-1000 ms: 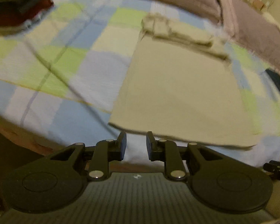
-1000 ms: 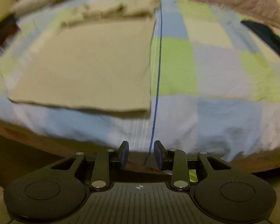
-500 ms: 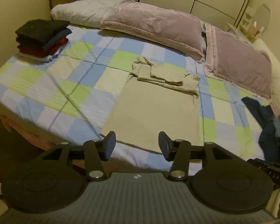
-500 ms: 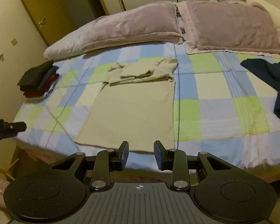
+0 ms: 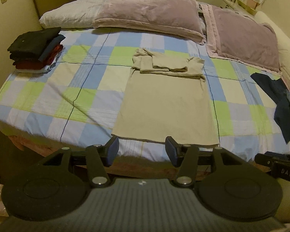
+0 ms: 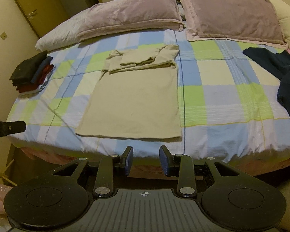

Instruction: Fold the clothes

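A checkered bed (image 5: 48,96) fills the room, with mauve pillows (image 5: 145,13) at twelve o'clock, a finished pile of folded clothes (image 5: 34,48) at ten o'clock and unfolded dark garments (image 5: 280,96) waiting at three o'clock. At the centre lies the beige shirt (image 5: 164,104), flat, its sleeves folded in across the top, so the lengthwise folds look still to do. Both tools hover above the near bed edge, tilted down at the hem: the left gripper (image 5: 141,150) has just been opening and stands wide and empty, while the right gripper (image 6: 146,160) is narrower, also empty.
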The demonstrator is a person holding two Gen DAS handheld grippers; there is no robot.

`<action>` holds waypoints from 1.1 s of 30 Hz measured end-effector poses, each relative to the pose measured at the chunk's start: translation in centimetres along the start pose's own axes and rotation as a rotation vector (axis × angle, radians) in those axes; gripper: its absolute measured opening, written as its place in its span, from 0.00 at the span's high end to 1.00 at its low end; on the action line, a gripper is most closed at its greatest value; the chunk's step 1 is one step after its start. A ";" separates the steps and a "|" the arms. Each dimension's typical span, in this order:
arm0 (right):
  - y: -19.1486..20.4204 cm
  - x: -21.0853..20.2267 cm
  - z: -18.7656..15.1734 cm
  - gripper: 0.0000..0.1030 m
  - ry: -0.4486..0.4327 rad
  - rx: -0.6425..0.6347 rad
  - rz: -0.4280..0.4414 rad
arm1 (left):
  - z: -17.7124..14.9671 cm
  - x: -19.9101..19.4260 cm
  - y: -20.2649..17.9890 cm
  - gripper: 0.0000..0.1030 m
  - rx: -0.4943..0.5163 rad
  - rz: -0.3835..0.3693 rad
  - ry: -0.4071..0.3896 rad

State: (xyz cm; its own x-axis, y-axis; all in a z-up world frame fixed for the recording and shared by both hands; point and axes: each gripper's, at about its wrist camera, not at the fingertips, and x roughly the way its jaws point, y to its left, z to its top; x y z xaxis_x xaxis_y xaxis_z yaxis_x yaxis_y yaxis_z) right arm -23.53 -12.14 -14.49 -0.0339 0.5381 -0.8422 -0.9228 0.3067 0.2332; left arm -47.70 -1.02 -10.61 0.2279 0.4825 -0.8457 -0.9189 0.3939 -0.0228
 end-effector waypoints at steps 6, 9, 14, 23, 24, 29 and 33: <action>1.0 -0.4 -0.1 0.67 0.016 -0.018 -0.028 | 0.0 0.0 0.8 0.50 -0.009 -0.011 0.013; 1.2 -0.6 -0.4 0.67 0.026 -0.021 -0.042 | -0.2 -0.1 0.8 0.50 -0.011 -0.013 0.020; 1.4 -0.8 -0.7 0.67 0.042 -0.027 -0.052 | -0.6 -0.2 0.6 0.50 -0.016 -0.012 0.029; 1.6 -1.0 -0.8 0.67 0.052 -0.065 -0.054 | -1.2 -0.6 0.2 0.48 -0.042 0.003 0.028; 1.7 -1.0 -0.9 0.67 0.053 -0.073 -0.054 | -1.4 -0.6 0.1 0.48 -0.049 0.004 0.029; 1.3 -1.1 -0.9 0.67 0.056 -0.112 -0.053 | -2.1 -0.5 -0.2 0.48 -0.076 0.014 0.037; 1.0 -1.0 -1.0 0.67 0.064 -0.134 -0.048 | -2.9 -0.3 -0.6 0.48 -0.091 0.021 0.046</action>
State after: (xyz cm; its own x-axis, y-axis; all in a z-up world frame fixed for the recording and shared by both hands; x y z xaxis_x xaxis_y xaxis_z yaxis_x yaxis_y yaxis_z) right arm -24.76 -13.13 -13.89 -0.0089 0.4733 -0.8809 -0.9667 0.2213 0.1286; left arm -48.13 -3.68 -11.86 0.1953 0.4528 -0.8699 -0.9491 0.3106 -0.0514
